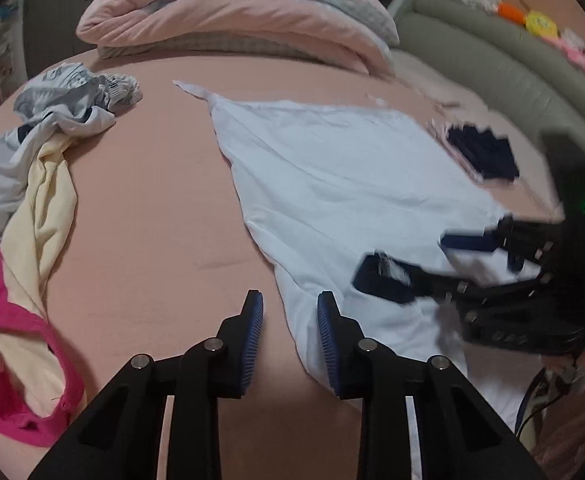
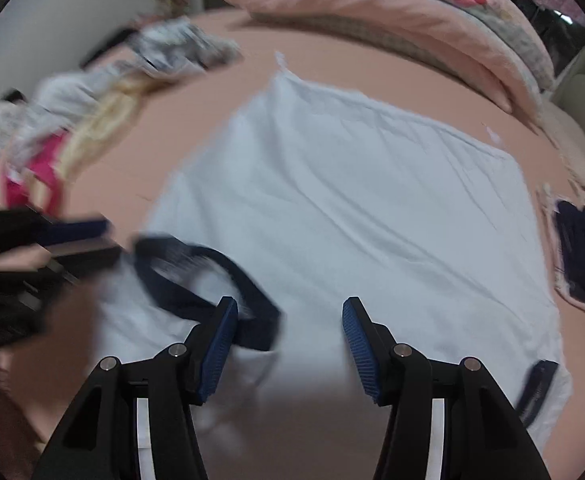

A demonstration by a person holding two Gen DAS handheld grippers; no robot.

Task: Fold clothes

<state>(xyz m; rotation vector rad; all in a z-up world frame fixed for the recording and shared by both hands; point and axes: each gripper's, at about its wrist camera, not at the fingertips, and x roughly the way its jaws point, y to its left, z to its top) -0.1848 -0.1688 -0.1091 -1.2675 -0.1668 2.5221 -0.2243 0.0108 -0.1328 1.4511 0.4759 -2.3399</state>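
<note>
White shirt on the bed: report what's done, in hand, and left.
Done: a dark folded garment lies beside the white shirt. In hand: the shirt is spread flat, unfolded; left tongs and right tongs hover open at its near edge, gripping nothing. Left: folding it, then the crumpled pile.

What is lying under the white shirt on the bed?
Pink bedsheet shows all around the white shirt, so the shirt lies flat on it. Whether anything else is beneath cannot be seen; the cloth covers it.

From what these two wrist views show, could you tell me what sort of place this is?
Most likely a home bedroom: clothes lie on a bed with a pink sheet, a folded quilt sits at its far end, beside a padded headboard.
</note>
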